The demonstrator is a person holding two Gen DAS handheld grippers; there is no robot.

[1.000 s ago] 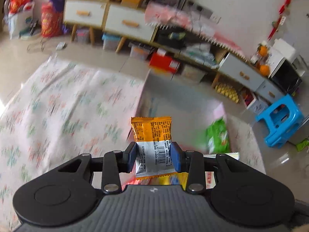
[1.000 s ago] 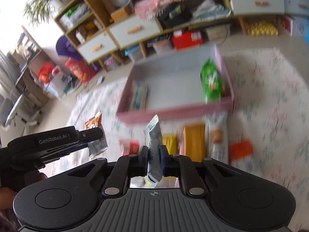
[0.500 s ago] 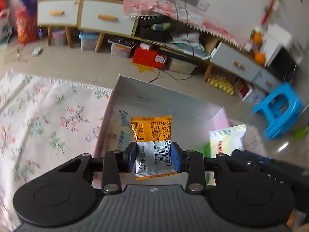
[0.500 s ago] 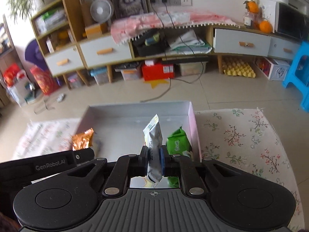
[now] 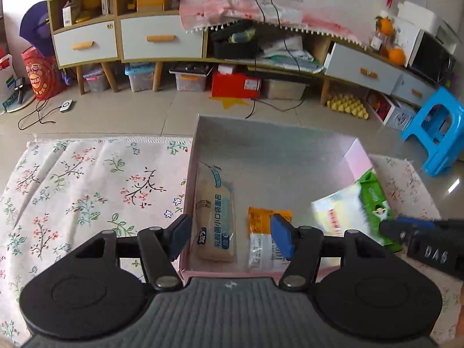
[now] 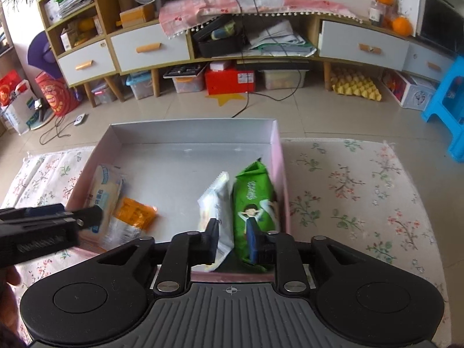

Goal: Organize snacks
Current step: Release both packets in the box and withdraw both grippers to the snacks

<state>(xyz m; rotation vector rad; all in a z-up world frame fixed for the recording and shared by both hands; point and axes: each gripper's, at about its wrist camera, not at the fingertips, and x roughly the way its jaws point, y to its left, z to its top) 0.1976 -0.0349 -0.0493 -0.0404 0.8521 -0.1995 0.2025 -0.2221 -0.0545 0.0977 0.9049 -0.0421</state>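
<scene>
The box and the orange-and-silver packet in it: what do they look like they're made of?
Box: probably stiff cardboard, going by its thin straight walls, pink outside, with a matte silvery-grey lining that has a soft sheen. Orange-and-silver packet: looks like thin plastic or foil film, glossy, crinkled, with a printed barcode and a sealed end. Neither can be confirmed by sight.

— What colours are in the box [image 6: 279,156]?

— Pink outside, silvery grey inside. It holds a green packet [image 6: 255,203] with a cartoon figure, a white packet [image 6: 216,203], an orange-and-white packet [image 5: 265,236] and a pale cream one with blue print [image 5: 216,217].

— And the cloth [image 5: 87,185]?

— White, patterned with pink and green flower sprigs — the stool [image 5: 435,133] is bright blue, and the fingers [image 5: 282,239] have blue pads on black.
</scene>
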